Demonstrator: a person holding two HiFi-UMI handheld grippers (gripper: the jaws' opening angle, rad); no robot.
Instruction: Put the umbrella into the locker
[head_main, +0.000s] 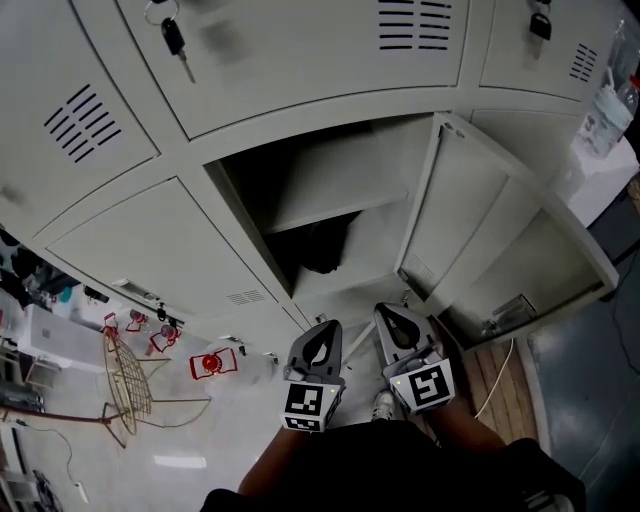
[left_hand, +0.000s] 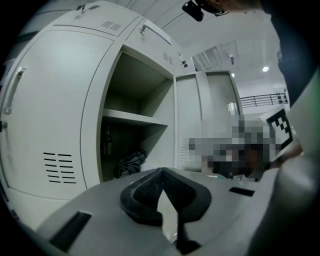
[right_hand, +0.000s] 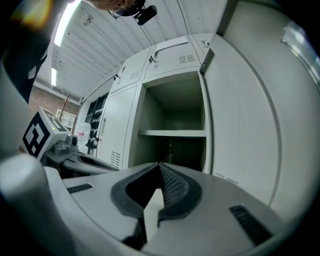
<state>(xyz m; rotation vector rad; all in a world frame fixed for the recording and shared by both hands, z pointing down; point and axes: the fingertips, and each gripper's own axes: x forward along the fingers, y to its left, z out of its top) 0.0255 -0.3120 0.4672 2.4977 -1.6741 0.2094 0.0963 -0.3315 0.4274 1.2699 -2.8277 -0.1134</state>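
Observation:
The grey locker stands open, its door swung out to the right. A dark folded umbrella lies inside on the compartment floor, below a shelf. In the left gripper view the umbrella shows in the lower compartment, well beyond the jaws. My left gripper is shut with nothing in it and is held in front of the locker. Close beside it my right gripper is shut and empty too. The shut left gripper and the shut right gripper both point at the opening.
Keys hang from the closed locker door above. On the floor at the left stand a wire rack and small red items. A white cable lies by the wooden floor strip at the right. A clear bag sits at the upper right.

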